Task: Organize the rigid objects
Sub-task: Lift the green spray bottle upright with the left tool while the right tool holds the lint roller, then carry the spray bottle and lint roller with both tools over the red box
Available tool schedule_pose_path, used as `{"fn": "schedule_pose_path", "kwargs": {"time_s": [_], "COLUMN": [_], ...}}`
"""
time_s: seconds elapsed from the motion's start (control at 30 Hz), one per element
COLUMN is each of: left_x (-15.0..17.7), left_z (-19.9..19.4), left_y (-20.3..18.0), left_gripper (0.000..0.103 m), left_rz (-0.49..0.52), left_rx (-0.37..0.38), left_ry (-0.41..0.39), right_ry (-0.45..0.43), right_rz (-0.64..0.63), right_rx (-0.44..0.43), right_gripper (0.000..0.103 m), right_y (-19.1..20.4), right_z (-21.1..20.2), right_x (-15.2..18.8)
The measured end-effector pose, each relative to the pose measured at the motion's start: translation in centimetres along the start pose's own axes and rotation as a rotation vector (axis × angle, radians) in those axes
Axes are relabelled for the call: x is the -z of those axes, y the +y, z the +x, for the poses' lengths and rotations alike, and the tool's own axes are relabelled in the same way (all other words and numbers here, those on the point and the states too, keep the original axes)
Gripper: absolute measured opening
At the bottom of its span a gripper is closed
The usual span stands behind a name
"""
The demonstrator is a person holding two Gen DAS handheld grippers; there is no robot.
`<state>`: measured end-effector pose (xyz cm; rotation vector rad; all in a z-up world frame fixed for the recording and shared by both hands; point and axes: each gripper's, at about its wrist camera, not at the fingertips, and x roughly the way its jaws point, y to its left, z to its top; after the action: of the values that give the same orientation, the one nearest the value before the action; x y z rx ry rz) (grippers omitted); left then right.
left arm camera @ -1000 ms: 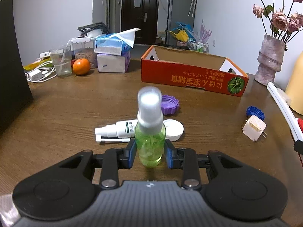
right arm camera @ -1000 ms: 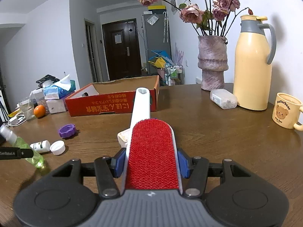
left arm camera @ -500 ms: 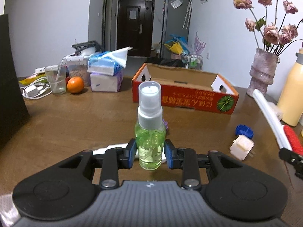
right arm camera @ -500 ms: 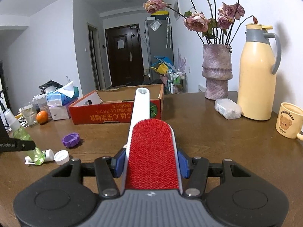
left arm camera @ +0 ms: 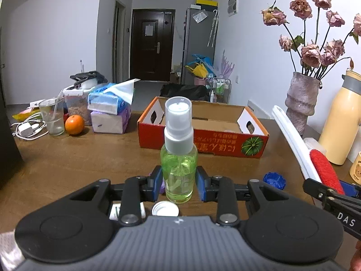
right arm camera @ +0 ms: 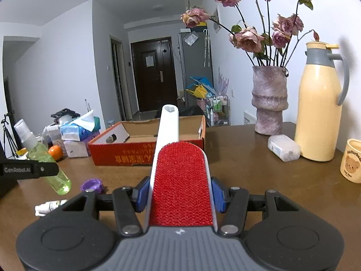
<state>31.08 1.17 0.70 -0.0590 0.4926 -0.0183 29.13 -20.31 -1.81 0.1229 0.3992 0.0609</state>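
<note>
My left gripper is shut on a green spray bottle with a white cap and holds it upright above the wooden table; the bottle also shows in the right wrist view. My right gripper is shut on a white lint brush with a red pad, its handle pointing at the open red cardboard box. The brush also shows at the right of the left wrist view. The box stands ahead of the bottle.
On the table lie a white cap, a small white spray bottle, a purple lid and a blue lid. Tissue packs, an orange and a glass stand far left. A vase, yellow jug and mug stand right.
My left gripper has lifted the green bottle off the table and moved it forward; the loose items now lie below it. My right gripper with the brush has risen too.
</note>
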Motion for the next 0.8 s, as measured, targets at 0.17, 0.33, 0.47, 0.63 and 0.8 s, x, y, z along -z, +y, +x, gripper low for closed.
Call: {"fn": "schedule_pose_path", "kwargs": {"time_s": [0.17,0.33,0.47,0.63,0.8], "left_x": [-1.0,-2.3,-3.1,-3.8,-4.5], "left_z": [0.5,1.3,2.1,3.3,4.6], "left_y": [-0.6,-1.2,-1.7,-2.2,-2.5], "left_gripper": [0.032,0.032,0.032,0.032,0.032], "left_rz": [0.000,-0.008,-0.017,-0.033,-0.048], "left_rx": [-0.002,0.004,0.010,0.007,-0.005], "left_ry": [-0.017,-0.038,-0.044,-0.051,-0.054], "right_ry": [-0.013,-0.019,-0.029,-0.037,-0.044], "right_rz": [0.014,0.022,0.034,0.053,0.053], "right_rx": [-0.010,-0.016,-0.017,-0.016,-0.013], "right_gripper": [0.055,0.055,0.055,0.055,0.055], "right_y": [0.2,0.5,0.6,0.6,0.7], "right_z": [0.9,2.0,2.8,4.1,5.5], "right_x": [-1.0,-1.8,-2.5,-3.3,-4.1]}}
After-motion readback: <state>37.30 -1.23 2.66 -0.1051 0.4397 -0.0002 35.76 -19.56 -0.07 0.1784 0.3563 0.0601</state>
